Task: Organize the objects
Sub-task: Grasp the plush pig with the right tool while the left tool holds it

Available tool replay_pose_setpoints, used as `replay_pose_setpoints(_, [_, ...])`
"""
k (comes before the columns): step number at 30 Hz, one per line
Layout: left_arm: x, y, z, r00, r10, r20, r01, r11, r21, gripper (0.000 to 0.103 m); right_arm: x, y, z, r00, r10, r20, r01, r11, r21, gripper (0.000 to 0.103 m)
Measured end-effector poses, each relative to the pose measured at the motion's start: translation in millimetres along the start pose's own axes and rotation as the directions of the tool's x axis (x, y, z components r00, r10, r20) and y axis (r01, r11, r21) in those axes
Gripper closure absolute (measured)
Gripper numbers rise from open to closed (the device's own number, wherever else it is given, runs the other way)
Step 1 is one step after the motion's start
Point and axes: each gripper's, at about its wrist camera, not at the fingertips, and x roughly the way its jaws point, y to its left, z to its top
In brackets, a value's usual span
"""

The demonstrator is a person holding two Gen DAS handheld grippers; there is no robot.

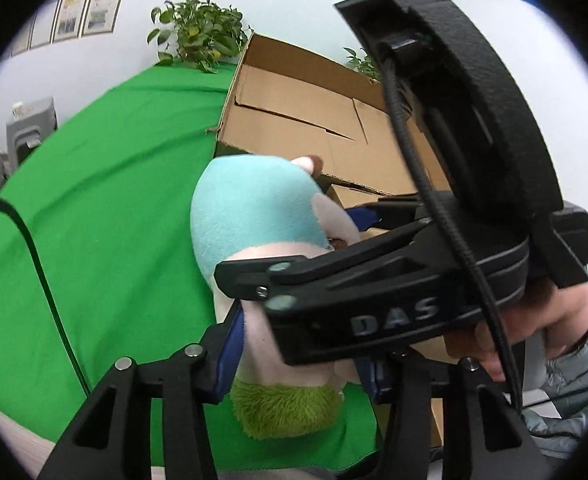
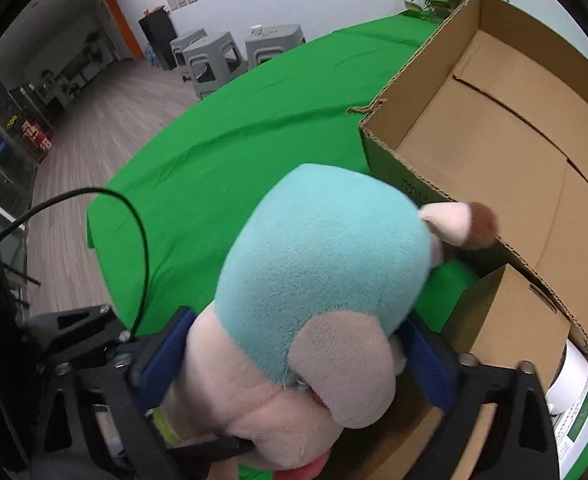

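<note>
A plush toy (image 1: 254,208) with a pale pink body, light blue back and green tuft is held above the green tablecloth (image 1: 94,220), just in front of an open cardboard box (image 1: 294,112). My left gripper (image 1: 298,364) is shut on the toy's lower end, blue pads on both sides. My right gripper (image 2: 294,364) is shut on the plush toy (image 2: 318,264) around its pink head; it crosses the left wrist view (image 1: 354,304) from the right. The toy's brown-tipped paw reaches over the box's (image 2: 494,128) near rim.
A white container with a green label (image 2: 574,412) stands by the box's lower right flap. Potted plants (image 1: 198,32) stand behind the box. Grey stools (image 2: 222,52) stand on the wooden floor beyond the table edge. A black cable (image 1: 42,276) hangs at left.
</note>
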Motion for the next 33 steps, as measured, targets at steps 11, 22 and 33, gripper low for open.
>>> replay_pose_setpoints(11, [-76.1, -92.4, 57.2, 0.948, 0.120, 0.295, -0.197, 0.949, 0.246, 0.058, -112.1, -11.9, 12.4, 0.924, 0.040, 0.381, -0.029, 0.999, -0.033, 0.034])
replay_pose_setpoints(22, [-114.9, -160.5, 170.2, 0.874, -0.056, 0.482, -0.193, 0.871, 0.452, 0.058, -272.7, -75.2, 64.8, 0.716, -0.130, 0.686, 0.149, 0.988, 0.032, 0.036])
replay_pose_setpoints(33, [-50.7, -119.7, 239.2, 0.919, -0.072, 0.387, -0.117, 0.890, 0.442, 0.058, -308.1, -121.9, 148.4, 0.739, -0.180, 0.650, 0.156, 0.983, 0.095, 0.037])
